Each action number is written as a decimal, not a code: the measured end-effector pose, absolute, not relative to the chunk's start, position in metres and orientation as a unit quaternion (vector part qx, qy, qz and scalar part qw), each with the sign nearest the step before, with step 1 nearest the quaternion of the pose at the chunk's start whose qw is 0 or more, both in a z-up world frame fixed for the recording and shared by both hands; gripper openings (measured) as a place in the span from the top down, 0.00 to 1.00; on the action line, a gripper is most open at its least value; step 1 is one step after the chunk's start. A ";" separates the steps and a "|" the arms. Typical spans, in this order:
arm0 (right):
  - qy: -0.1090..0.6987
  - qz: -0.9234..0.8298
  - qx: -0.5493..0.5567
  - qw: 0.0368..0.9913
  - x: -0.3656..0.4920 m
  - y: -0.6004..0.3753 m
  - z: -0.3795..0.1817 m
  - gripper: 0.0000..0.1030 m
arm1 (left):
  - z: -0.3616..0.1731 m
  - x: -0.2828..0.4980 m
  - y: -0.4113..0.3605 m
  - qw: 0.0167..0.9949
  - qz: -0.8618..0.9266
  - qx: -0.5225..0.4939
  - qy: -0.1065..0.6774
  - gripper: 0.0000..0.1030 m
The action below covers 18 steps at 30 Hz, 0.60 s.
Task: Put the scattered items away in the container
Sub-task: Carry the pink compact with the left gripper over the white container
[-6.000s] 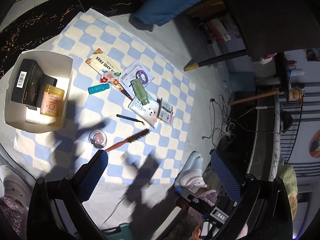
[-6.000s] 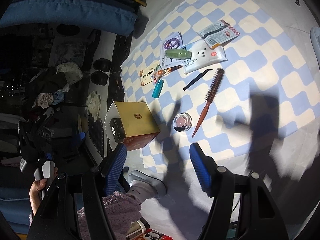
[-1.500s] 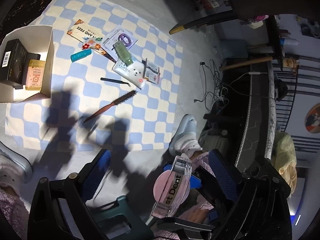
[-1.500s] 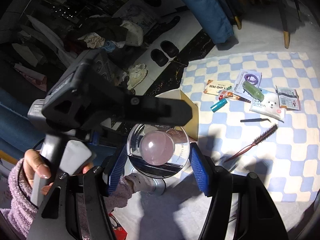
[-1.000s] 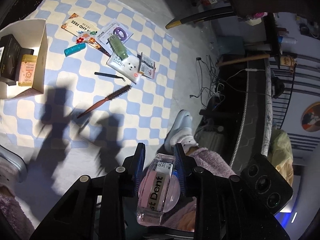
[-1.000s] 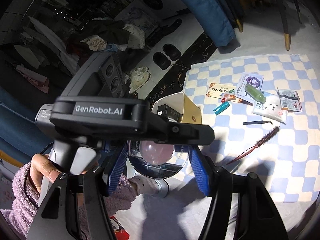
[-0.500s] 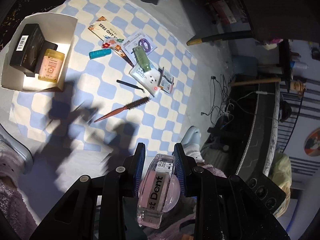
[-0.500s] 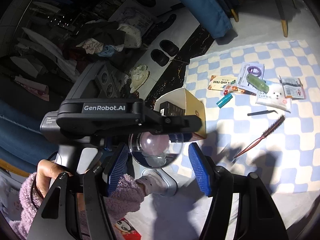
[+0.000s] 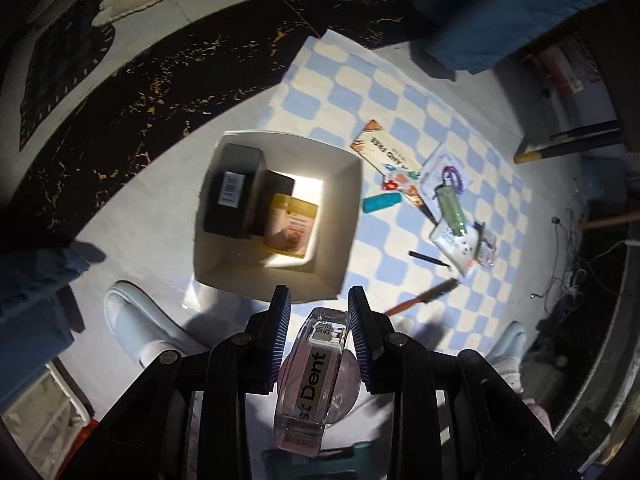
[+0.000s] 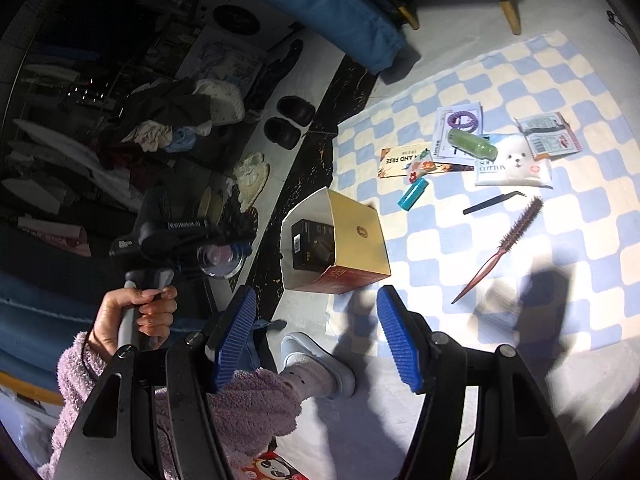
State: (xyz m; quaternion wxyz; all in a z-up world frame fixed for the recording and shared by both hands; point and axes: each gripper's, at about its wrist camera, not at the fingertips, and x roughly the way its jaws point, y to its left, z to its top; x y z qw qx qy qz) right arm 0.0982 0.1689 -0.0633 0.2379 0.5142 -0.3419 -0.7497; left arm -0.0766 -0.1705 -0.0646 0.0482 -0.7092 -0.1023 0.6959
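Note:
My left gripper (image 9: 317,300) is shut on a clear round case (image 9: 312,372) with a pink inside and a black label. It hangs just short of the near wall of the open white box (image 9: 348,208), pointing down. In the box lie a black carton (image 9: 232,192) and a yellow jar (image 9: 292,224). In the right wrist view the left gripper (image 10: 224,258) holds the case left of the box (image 10: 360,240). My right gripper (image 10: 316,320) stands open and empty. On the checked cloth lie a teal tube (image 9: 381,203), a brush (image 9: 424,298), tweezers (image 9: 428,258) and a green bottle (image 9: 450,210).
A cotton pack (image 10: 512,168), a printed card (image 10: 402,158) and a hair-tie card (image 10: 460,120) also lie on the checked cloth (image 10: 560,240). The person's slippered feet (image 9: 136,320) stand by the box. Dark shoes (image 10: 288,120), a blue cushion (image 10: 340,8) and floor cables (image 9: 568,280) surround the cloth.
The case passed from my right gripper to my left, which shut on it. The left gripper then swung over to the box edge. The right gripper is now empty.

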 end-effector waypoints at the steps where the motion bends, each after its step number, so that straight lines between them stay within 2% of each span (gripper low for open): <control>1: -0.346 -0.750 0.513 0.234 0.097 0.172 -0.063 0.37 | -0.066 -0.079 -0.172 0.041 0.697 -0.708 -0.106 0.74; 6: -0.364 -0.755 0.507 0.203 0.096 0.184 -0.062 0.37 | -0.072 -0.089 -0.167 0.037 0.686 -0.710 -0.152 0.74; 18: -0.365 -0.752 0.511 0.201 0.094 0.186 -0.061 0.37 | -0.083 -0.098 -0.160 0.005 0.676 -0.719 -0.163 0.73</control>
